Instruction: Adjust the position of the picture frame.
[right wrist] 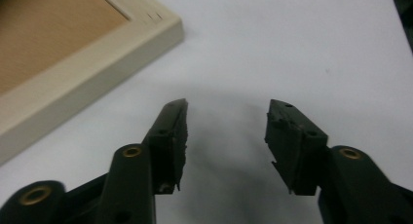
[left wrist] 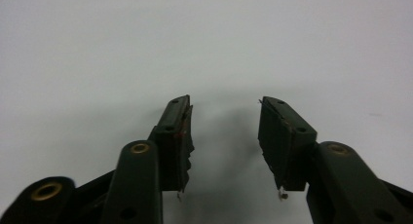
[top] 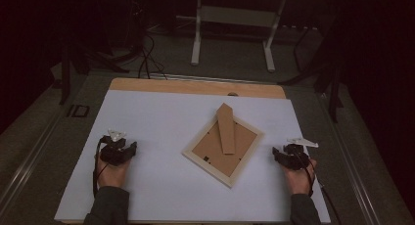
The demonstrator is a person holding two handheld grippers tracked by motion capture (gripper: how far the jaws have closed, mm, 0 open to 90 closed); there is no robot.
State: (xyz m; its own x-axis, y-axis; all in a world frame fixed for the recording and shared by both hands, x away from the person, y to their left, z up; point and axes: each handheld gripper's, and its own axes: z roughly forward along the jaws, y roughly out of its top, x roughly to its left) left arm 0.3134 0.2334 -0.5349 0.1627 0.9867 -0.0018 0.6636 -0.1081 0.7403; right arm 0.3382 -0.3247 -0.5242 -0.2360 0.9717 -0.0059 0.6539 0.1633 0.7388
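Jaws of both grippers, left (top: 119, 149) and right (top: 289, 155), gape empty, hands resting either side of the picture frame (top: 223, 144).

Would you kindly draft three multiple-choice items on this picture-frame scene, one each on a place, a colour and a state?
1. Where does the picture frame lie?
A. between the two grippers
B. left of both grippers
C. on the floor

2. What colour is the sheet under the frame?
A. red
B. white
C. black

3. How do the jaws of the right gripper stand?
A. shut on the frame
B. shut on nothing
C. open, with nothing between them

Answers: 1 A, the high view shows the left gripper on one side of it and the right on the other; 2 B, it is plain white; 3 C, bare sheet shows between them.
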